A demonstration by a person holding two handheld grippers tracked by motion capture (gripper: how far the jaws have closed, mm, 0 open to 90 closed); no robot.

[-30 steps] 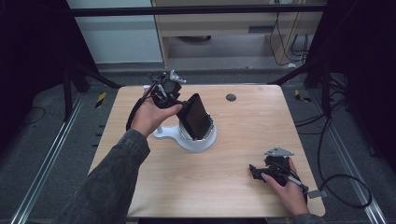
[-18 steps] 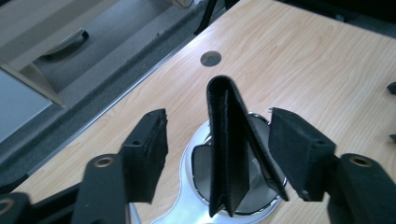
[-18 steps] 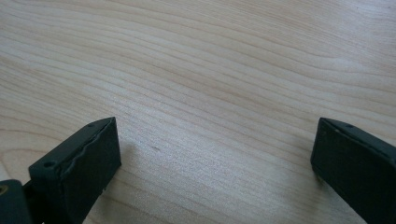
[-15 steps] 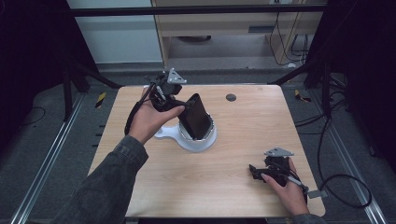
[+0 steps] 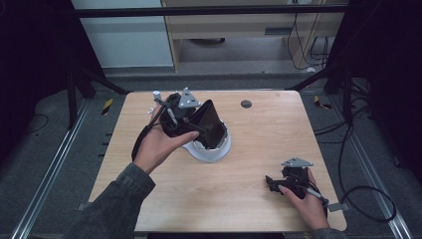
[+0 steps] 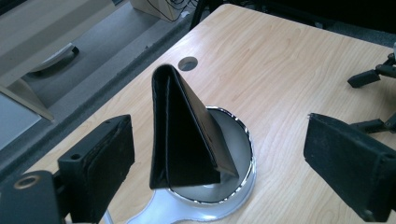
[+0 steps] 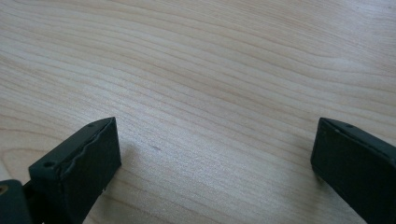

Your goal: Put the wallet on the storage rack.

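1. Your left gripper (image 6: 219,168) has just been opening: a second ago its jaws were closed on the wallet (image 6: 187,135), and now they stand wide, each pad clear of it.
2. The wallet sits between those jaws but touches neither. It stands on its open edges like a tent, fold uppermost, in the white bowl (image 6: 233,186) just beyond the jaw tips.
3. In the high view the left gripper (image 5: 186,117) has shifted sideways from where it was a second ago, while the wallet (image 5: 211,122) keeps its place in the bowl (image 5: 211,153).
4. That reads as a finished release: the wallet stands on its own, so you can draw the left gripper back without brushing it.
5. Your right gripper (image 7: 215,158) rests low over bare table (image 7: 210,70), jaws wide apart and holding nothing. It lies well apart from the bowl and has not moved.
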